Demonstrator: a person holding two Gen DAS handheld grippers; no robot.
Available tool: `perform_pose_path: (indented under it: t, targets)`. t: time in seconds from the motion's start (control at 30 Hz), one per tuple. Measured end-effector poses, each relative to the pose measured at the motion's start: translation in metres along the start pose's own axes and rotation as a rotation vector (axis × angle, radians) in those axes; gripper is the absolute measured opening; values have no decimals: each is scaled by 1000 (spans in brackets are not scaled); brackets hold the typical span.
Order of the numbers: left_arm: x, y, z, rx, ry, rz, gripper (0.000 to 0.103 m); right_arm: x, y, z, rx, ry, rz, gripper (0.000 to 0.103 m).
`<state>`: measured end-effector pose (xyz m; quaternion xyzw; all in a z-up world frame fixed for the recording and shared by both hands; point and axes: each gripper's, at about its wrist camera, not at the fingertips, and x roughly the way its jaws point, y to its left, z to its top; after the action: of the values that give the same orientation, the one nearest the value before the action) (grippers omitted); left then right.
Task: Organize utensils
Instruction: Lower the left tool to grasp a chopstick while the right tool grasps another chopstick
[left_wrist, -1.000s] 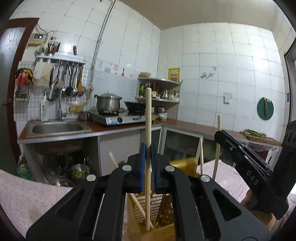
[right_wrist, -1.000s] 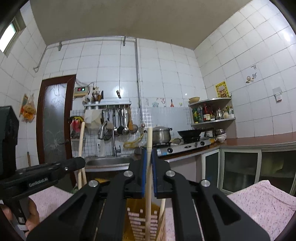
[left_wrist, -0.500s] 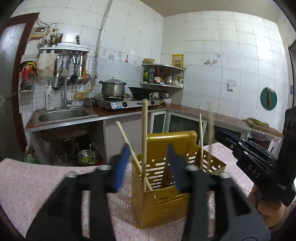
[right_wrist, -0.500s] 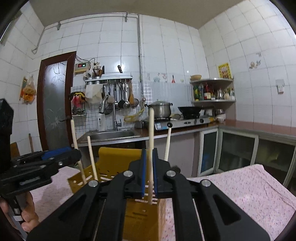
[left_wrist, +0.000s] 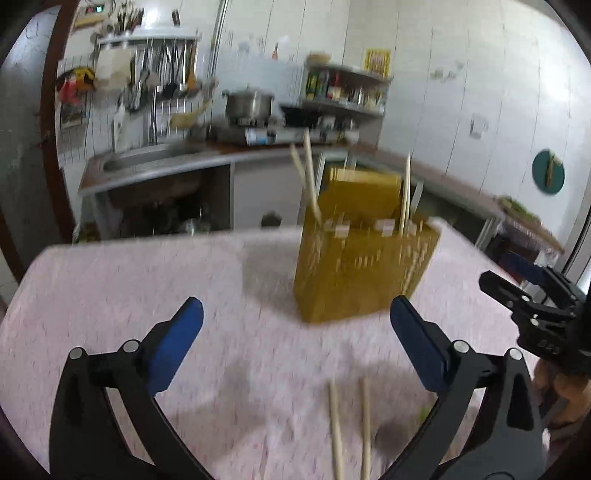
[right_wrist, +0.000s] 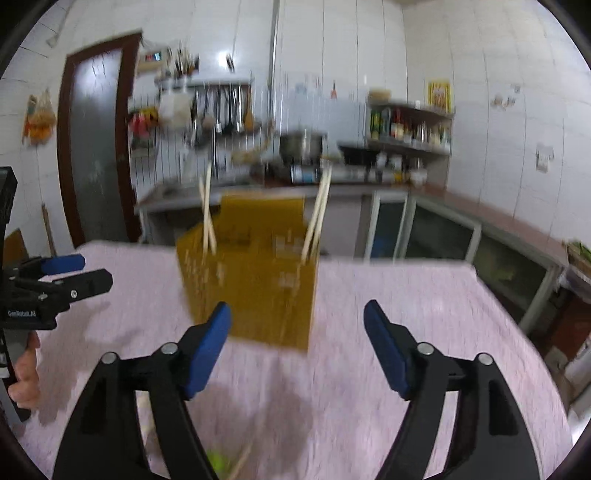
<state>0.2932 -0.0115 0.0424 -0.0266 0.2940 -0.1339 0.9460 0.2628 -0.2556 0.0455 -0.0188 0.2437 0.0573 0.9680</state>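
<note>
Both my grippers hang above the pink tablecloth (left_wrist: 110, 280) with nothing in them: the left gripper (left_wrist: 295, 321) has its blue pads spread wide, and the right gripper (right_wrist: 297, 325) is spread the same way. Ahead of both stands the yellow utensil holder (left_wrist: 362, 273), upright on the cloth, with four chopsticks standing in it, one leaning pair at its left side (left_wrist: 308, 181) and one pair at its right (left_wrist: 406, 195).

What the next pick turns on is the loose pair of chopsticks (left_wrist: 351, 428) lying flat on the cloth. In the left wrist view they sit low in the frame, between the two fingers and nearer to me than the holder, their long axes running almost straight away from the camera toward the holder, side by side and roughly parallel (the frame is smeared by motion, so I cannot say whether they touch). I judge the left gripper the nearer one: the pair lies right under its open span, while the right wrist view shows only a pale stick end (right_wrist: 242, 459) at its bottom edge, beside something green I cannot identify. Since the sticks lie along the fingers' line, closing across them looks workable after a dip downward.

The right gripper also shows at the right edge of the left view (left_wrist: 517, 295), well apart from the pair.
</note>
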Motion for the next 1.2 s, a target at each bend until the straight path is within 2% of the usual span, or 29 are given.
perform_pose_path:
  t: [0.2,0.4,0.73,0.83,0.87,0.93,1.07,1.1,1.13,1.2]
  targets:
    - [11,4,-44,-16,169,0,98,-4,-2,-45,118,204,-19,78]
    - [27,3,-69,-47,292,-12,98,3,4,-83,181,333,-80,78]
    - [34,-4,-81,-22,305,13,97,1,23,-107,196,385,-146,76]
    - [34,-12,-82,16,302,26,93,-2,28,-110,199,393,-140,66]
    - [35,-14,-82,24,304,27,91,-3,31,-111,197,395,-137,65]
    - [37,-17,-85,35,317,16,79,-5,36,-111,183,403,-137,57]
    - [43,-19,-88,41,344,12,65,0,37,-110,206,420,-111,43]
    - [45,-19,-88,43,351,10,60,4,37,-108,208,427,-107,37]
    - [47,-20,-88,47,358,7,57,6,38,-107,208,433,-104,32]
    - [49,-21,-88,61,361,13,56,13,41,-105,205,456,-102,29]
